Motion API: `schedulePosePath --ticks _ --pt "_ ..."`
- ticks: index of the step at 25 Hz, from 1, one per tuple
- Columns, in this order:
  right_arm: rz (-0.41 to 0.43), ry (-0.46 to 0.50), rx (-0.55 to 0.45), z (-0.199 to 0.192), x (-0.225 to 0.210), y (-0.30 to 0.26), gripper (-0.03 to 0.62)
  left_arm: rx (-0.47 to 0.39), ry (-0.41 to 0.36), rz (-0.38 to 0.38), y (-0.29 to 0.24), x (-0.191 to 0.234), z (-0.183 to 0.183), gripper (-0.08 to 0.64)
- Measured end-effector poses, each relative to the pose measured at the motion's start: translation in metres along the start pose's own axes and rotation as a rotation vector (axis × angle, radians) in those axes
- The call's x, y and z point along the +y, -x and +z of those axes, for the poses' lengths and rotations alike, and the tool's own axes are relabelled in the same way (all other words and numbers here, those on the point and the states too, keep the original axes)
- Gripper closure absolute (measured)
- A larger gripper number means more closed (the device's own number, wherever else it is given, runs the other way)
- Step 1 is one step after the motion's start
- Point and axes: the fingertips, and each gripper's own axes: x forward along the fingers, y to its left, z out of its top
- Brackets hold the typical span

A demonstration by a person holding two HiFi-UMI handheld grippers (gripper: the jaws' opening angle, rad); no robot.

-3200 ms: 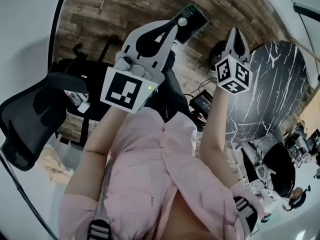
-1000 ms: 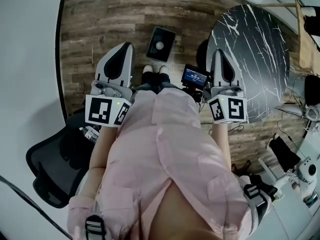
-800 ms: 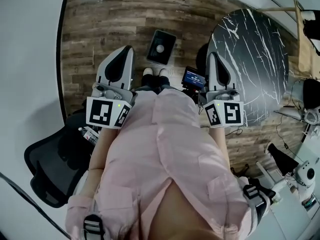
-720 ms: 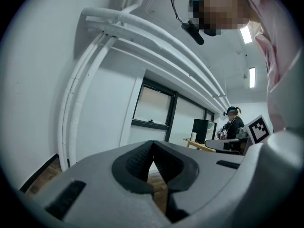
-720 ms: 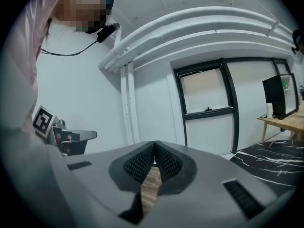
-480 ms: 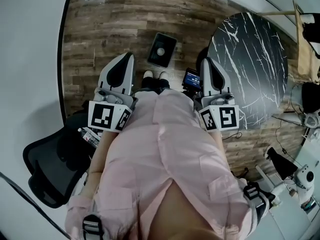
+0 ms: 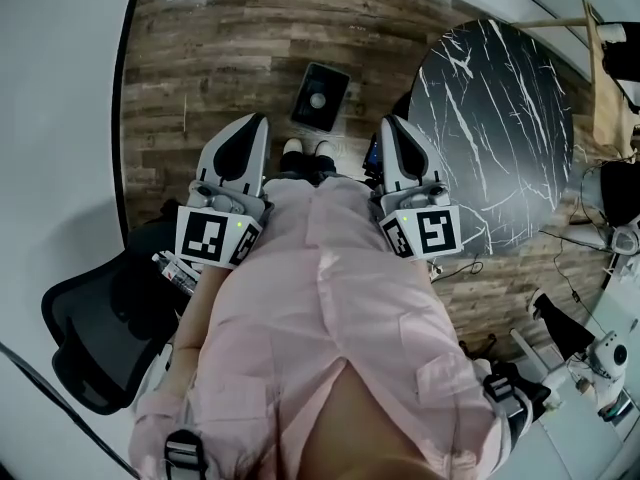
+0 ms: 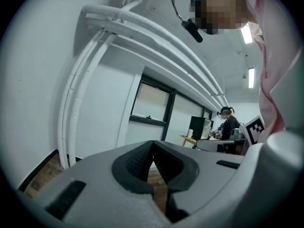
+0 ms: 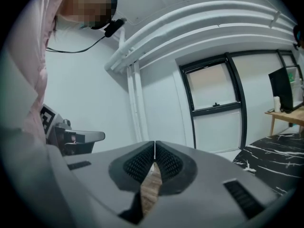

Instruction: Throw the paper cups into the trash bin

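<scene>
Though empty, left hand-held gripper near chair, right one near table.

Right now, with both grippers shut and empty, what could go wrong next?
No loose paper cup shows in any view, so the left gripper and right gripper have no target. The office chair stands close at your left; stepping back could bump it. Cables lie on the floor by the marble table, a likely trip hazard.

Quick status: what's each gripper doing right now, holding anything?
Left gripper: closed, holding nothing.
Right gripper: closed, holding nothing.
</scene>
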Motion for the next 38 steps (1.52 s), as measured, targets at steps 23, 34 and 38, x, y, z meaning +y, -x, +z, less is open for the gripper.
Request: schedulePosePath --ticks 23,34,38 --pt "-0.024 -0.003 0.068 -0.020 -0.006 0.010 0.561 0.062 -0.075 -0.104 -0.021 -0.038 -0.013 0.545" --pt "-0.007 0.010 0.072 -0.019 -0.001 0.003 0.561 0.056 -0.049 -0.082 -0.021 -0.024 -0.014 0.545" --pt "-0.015 0.007 0.073 -0.019 -0.002 0.003 0.561 0.054 -0.077 -0.090 -0.019 -0.020 -0.016 0.545"
